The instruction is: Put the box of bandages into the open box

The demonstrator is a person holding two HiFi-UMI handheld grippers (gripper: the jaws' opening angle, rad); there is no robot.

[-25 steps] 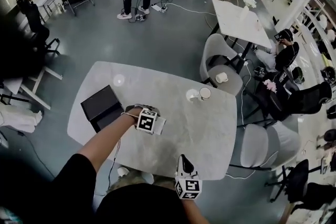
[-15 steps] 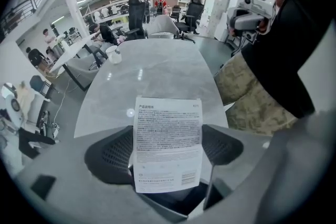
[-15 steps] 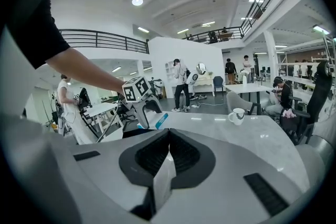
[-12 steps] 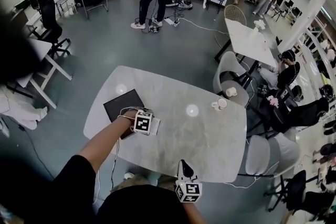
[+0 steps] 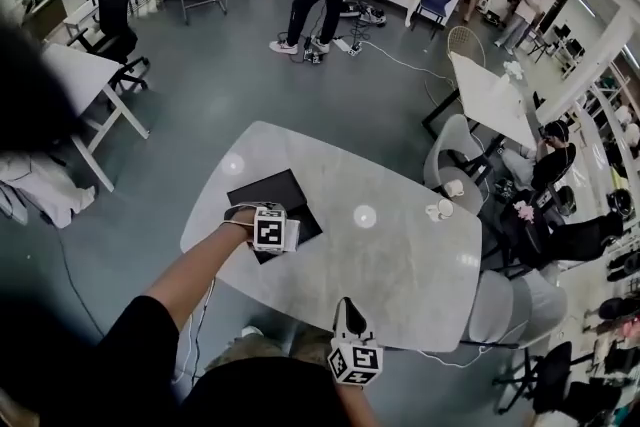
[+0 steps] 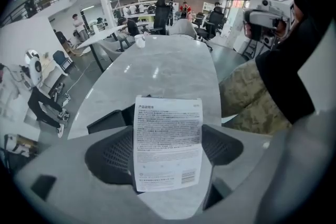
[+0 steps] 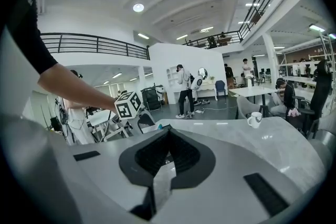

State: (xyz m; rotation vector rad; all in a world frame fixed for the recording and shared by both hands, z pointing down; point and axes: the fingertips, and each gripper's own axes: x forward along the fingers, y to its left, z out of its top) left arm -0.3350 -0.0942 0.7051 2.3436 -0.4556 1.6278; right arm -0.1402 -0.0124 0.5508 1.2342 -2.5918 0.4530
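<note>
Here, bandage box [image 6: 167, 144], dense fine print.

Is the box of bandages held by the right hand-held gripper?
No, the left hand-held gripper clamps the box of bandages between its jaws.

Left claw [image 6: 167, 149], arm outstretched, clamps bandage box [image 6: 168, 123]; right claw [image 7: 167, 139] shut near torso.

Box of bandages [image 6: 168, 113], white face: one heading line and dense small print in Chinese characters, too fine to read; a barcode [image 6: 189, 176] at the lower right corner. Left cube [image 7: 128, 105] and right cube [image 5: 355, 362] on the grippers: black-and-white square code markers, no lettering
</note>
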